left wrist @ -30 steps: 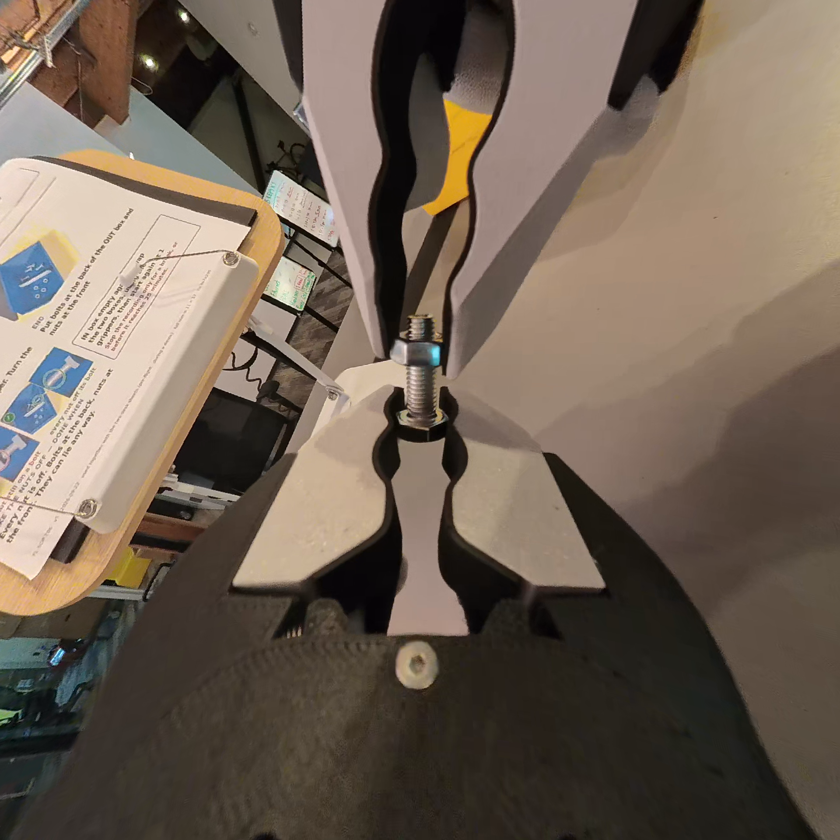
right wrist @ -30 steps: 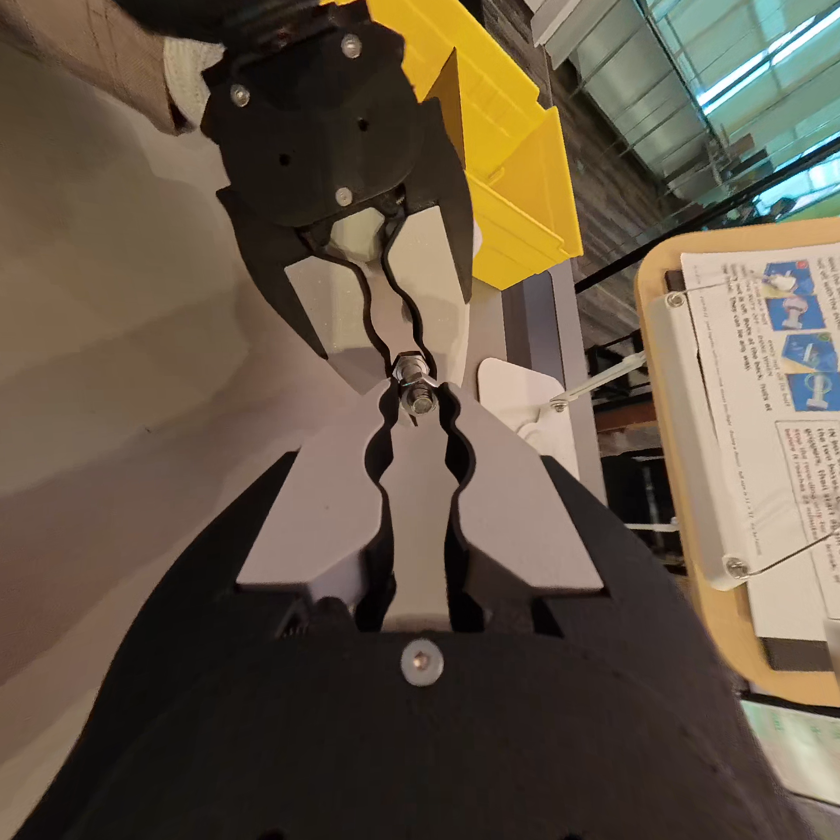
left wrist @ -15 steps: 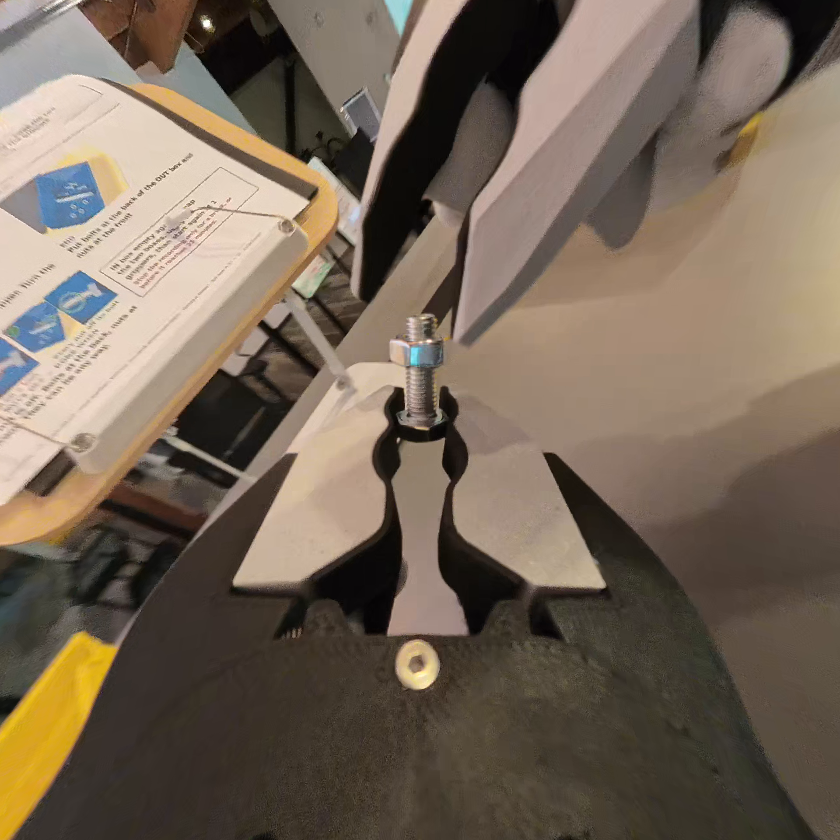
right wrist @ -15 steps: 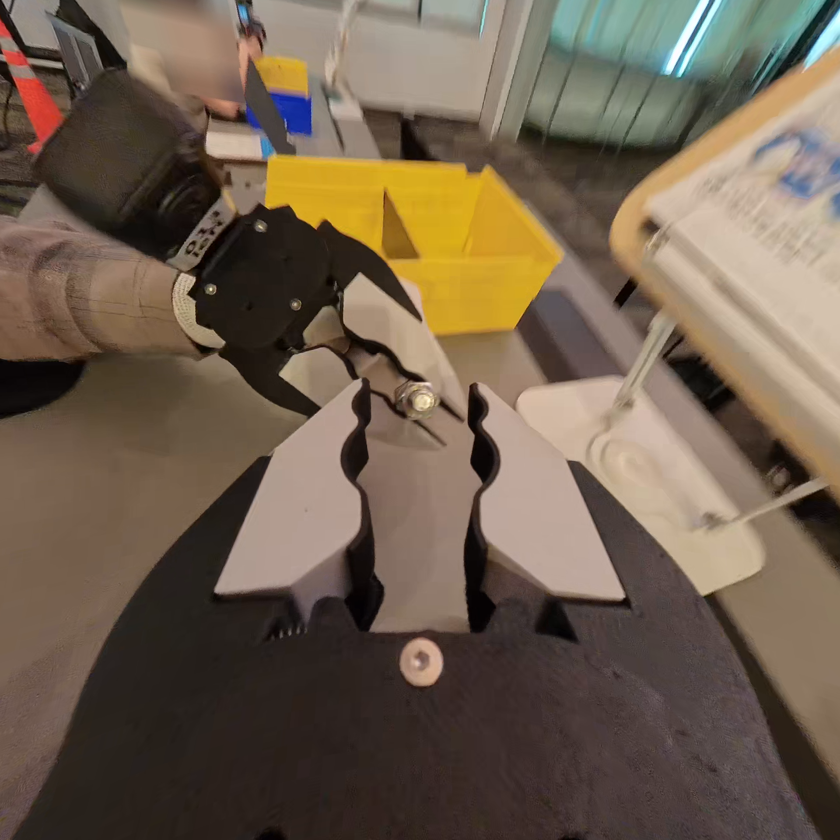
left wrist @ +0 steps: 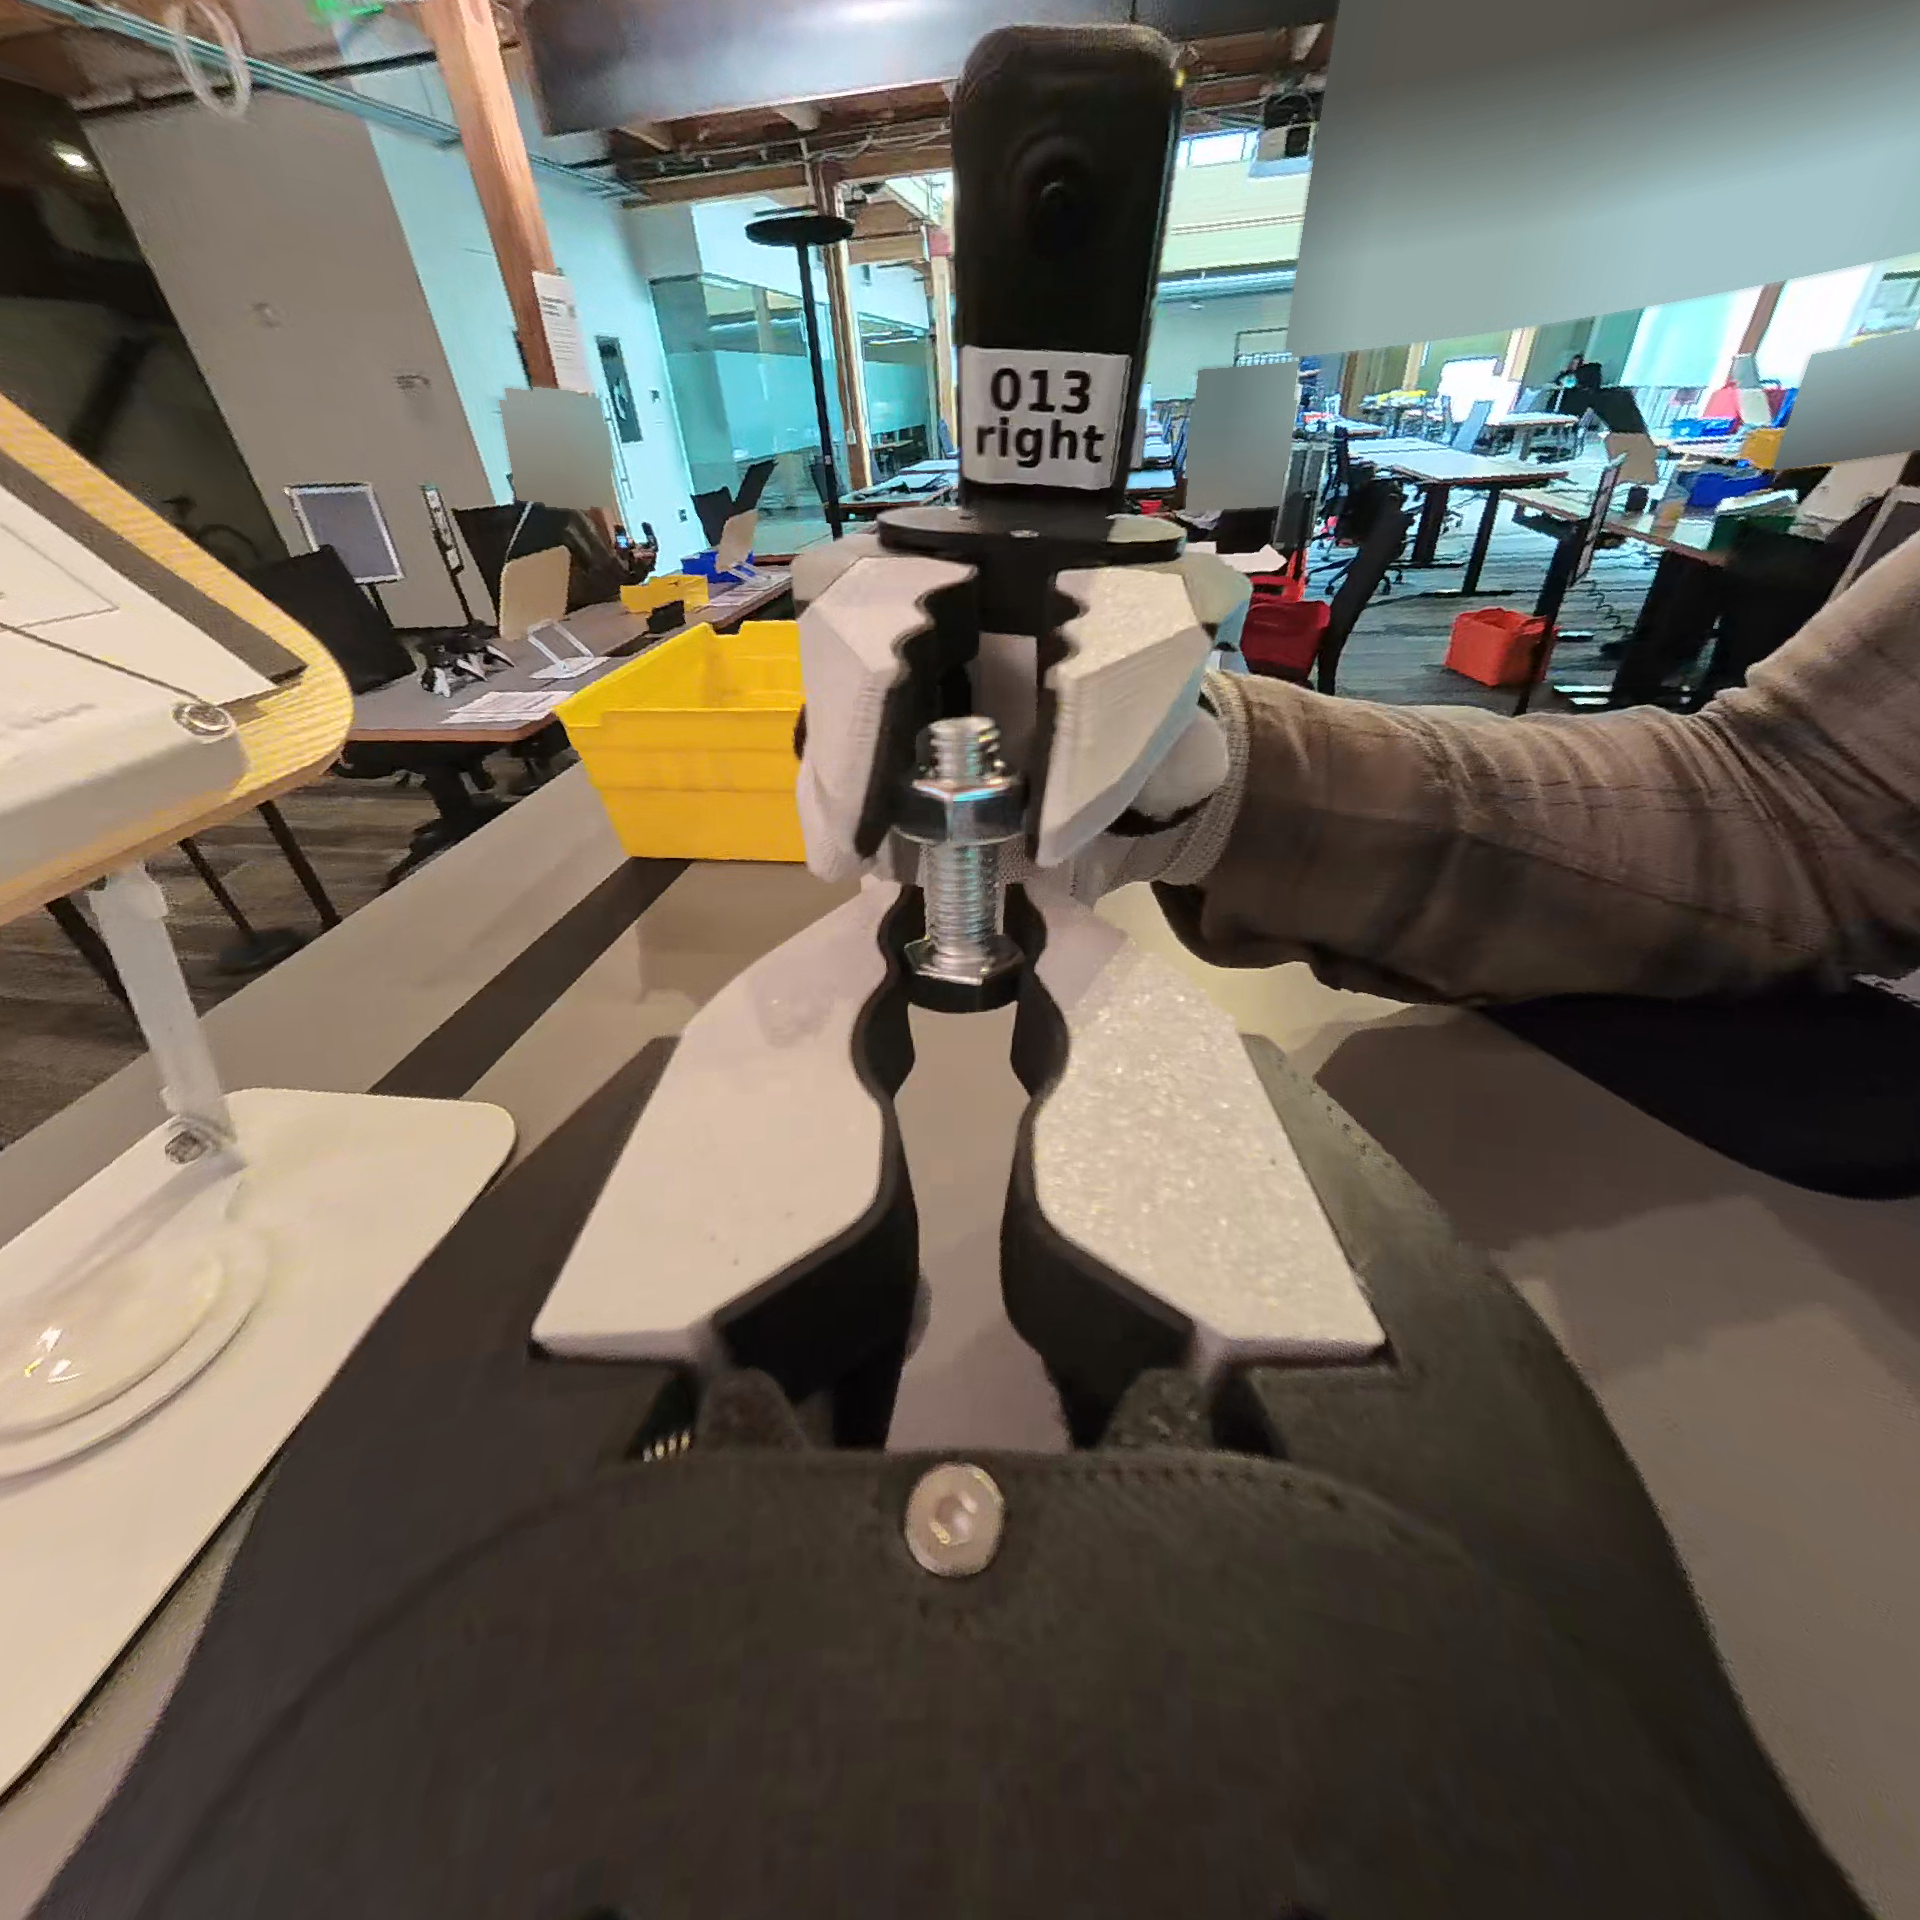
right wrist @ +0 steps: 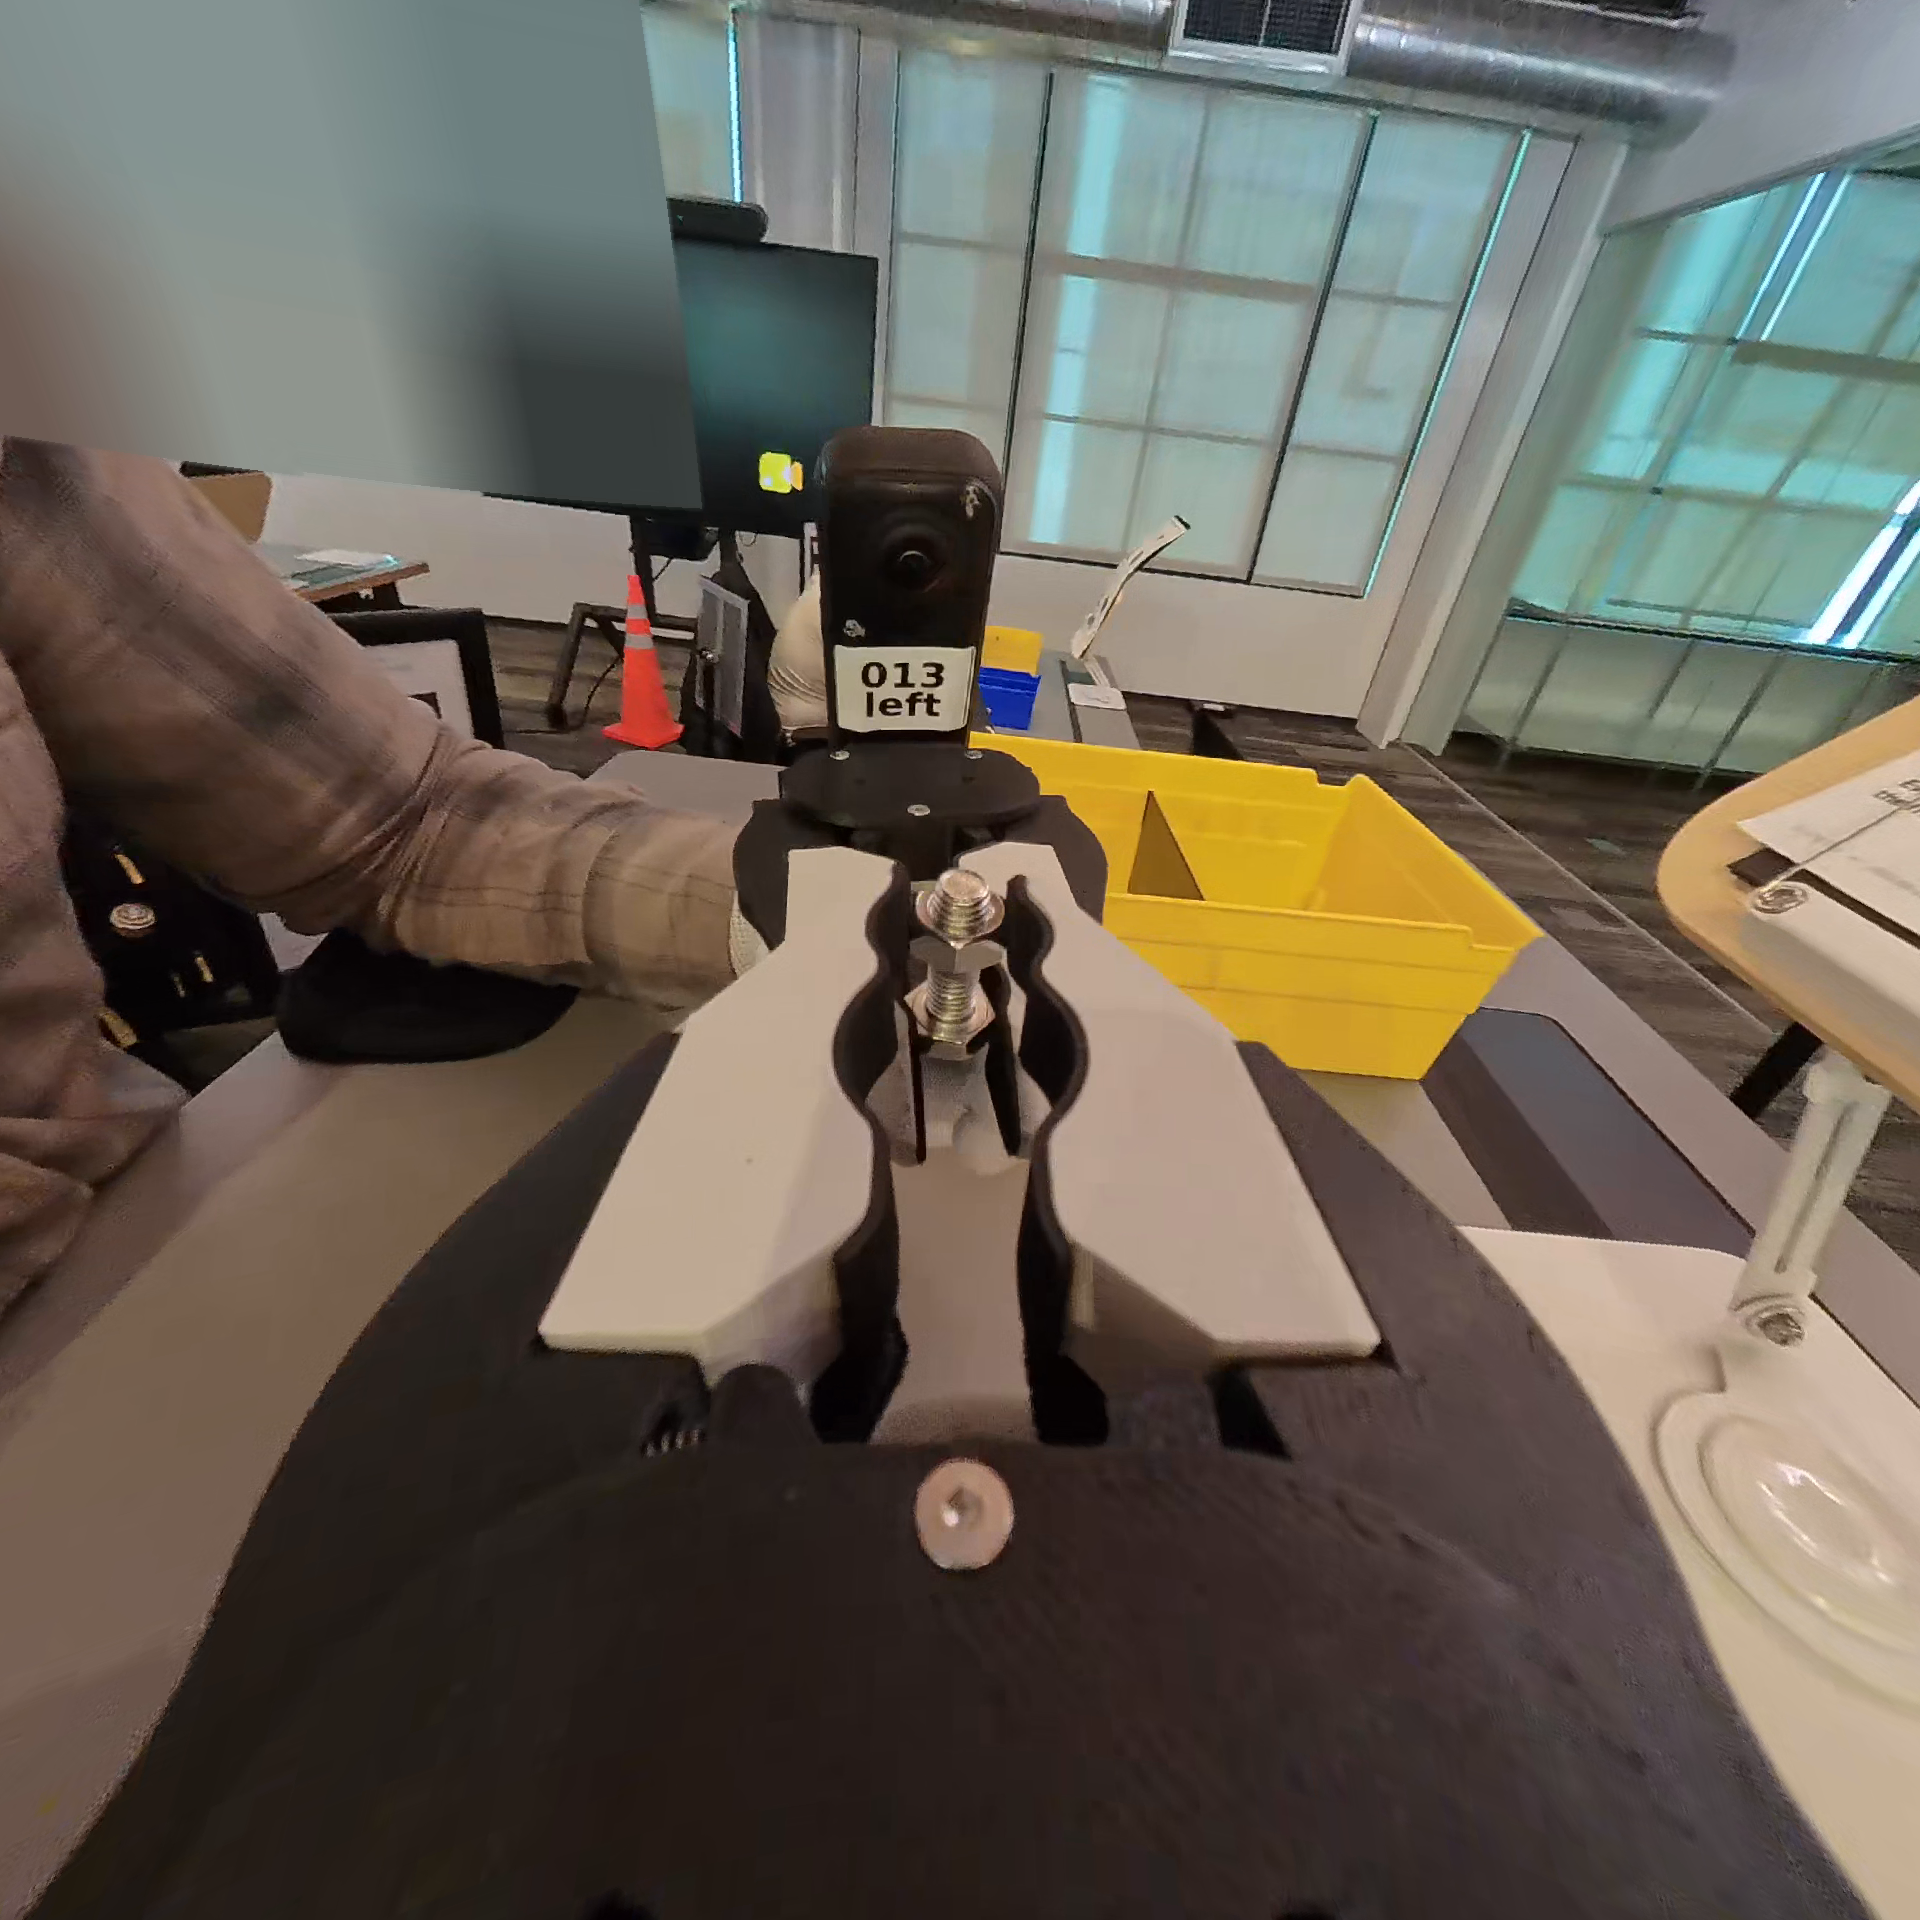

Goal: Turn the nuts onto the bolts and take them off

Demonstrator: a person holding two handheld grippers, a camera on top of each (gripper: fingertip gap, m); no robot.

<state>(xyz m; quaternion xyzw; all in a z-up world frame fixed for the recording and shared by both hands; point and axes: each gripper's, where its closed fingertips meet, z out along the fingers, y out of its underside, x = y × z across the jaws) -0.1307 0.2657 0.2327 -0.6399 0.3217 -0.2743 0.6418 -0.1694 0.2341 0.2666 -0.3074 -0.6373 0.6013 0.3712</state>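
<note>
Left gripper: clamped on head of bolt, frame centre. Right gripper: jaws apart, straddling nut high on the thread; contact unclear. Yellow bin: right of centre, one divider, contents unseen. Paper stand: far left. Bolt: silver, upright.

A white printed label on each black camera; instruction sheet lettered too.
</note>
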